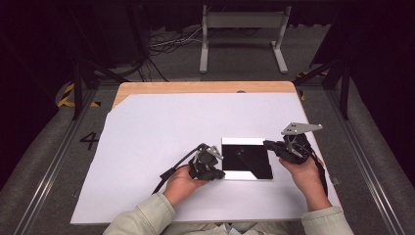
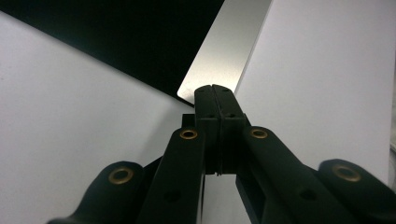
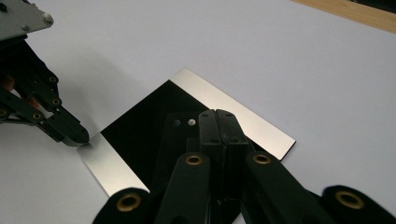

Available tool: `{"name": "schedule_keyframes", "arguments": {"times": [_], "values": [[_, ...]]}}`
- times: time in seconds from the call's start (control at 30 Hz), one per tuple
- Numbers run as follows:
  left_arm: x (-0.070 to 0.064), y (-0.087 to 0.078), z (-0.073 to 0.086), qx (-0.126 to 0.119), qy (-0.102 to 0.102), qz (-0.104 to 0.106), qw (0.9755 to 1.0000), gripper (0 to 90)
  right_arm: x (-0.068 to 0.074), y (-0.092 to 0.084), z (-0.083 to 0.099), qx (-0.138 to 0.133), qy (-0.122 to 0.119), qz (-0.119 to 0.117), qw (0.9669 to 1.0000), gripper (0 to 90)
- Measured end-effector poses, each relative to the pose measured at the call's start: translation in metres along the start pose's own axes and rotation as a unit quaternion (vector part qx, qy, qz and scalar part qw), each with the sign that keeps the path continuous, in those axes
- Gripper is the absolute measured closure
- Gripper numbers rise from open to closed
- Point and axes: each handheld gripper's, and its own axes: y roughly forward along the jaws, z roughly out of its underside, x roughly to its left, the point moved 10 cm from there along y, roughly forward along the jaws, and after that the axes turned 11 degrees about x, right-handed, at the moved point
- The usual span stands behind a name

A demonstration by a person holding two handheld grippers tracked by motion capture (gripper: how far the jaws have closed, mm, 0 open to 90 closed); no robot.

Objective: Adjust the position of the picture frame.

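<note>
- On the white sheet [image 1: 147,147], toward the near right part, lies a flat black plate [image 1: 246,157] with shiny silver strips on two edges.
- At the plate's near left corner sits the left gripper [image 1: 219,173], jaws pressed together, tip touching the silver corner; cannot tell if the corner is pinched.
- In the left gripper view, jaw tips [image 2: 214,91] meet right at the end of the silver strip [image 2: 224,51].
- At the plate's right edge, near its far corner, sits the right gripper [image 1: 267,144], jaws pressed together, hanging over the black part.
- Between the two grippers lies the plate.
- Under the sheet, a wooden table [image 1: 195,87] peeks out at the far edge.
</note>
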Motion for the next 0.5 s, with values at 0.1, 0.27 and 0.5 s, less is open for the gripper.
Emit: {"name": "schedule_keyframes", "arguments": {"times": [0.1, 0.27, 0.5], "values": [[0.000, 0.001, -0.001, -0.002, 0.001, 0.003, 1.0000, 90.0, 0.000, -0.001, 0.000, -0.001, 0.001, 0.000, 1.0000, 89.9], [-0.001, 0.002, -0.003, -0.004, 0.005, 0.000, 1.0000, 90.0, -0.001, -0.002, 0.000, -0.001, 0.000, 0.001, 1.0000, 89.9], [0.003, -0.011, -0.002, -0.016, 0.007, -0.016, 0.9997, 82.1, -0.004, -0.006, 0.005, 0.002, -0.002, 0.005, 1.0000, 89.9]]}}
